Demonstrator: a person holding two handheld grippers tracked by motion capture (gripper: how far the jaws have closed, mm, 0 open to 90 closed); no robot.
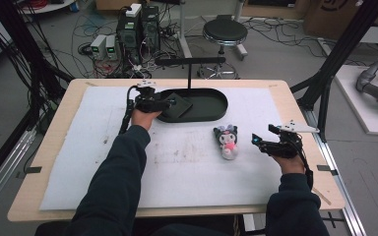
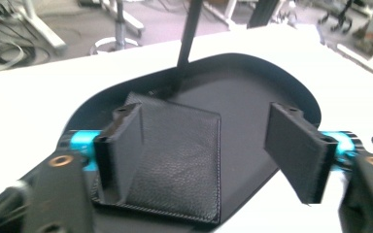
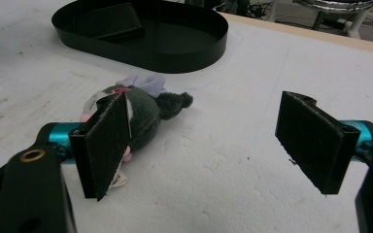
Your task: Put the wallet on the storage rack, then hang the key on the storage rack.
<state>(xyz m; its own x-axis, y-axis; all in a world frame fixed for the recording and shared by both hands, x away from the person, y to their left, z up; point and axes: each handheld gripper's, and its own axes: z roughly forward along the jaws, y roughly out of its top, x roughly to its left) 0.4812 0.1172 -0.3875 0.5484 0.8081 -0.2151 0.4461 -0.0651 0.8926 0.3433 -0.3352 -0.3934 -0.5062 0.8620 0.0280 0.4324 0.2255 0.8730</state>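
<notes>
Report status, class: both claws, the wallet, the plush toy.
Left claw open over wallet lying in black tray. Right claw open beside plush toy on the mat. Nothing blocking.

- One black oval tray [image 1: 211, 114] on the white mat.
- One black wallet [image 2: 179, 160] in the tray.
- One plush doll [image 1: 227, 140] on the mat.
- Two grippers: left gripper [image 1: 170, 103], right gripper [image 1: 257, 141].
- One round stool [image 1: 224, 32] behind the table.
</notes>
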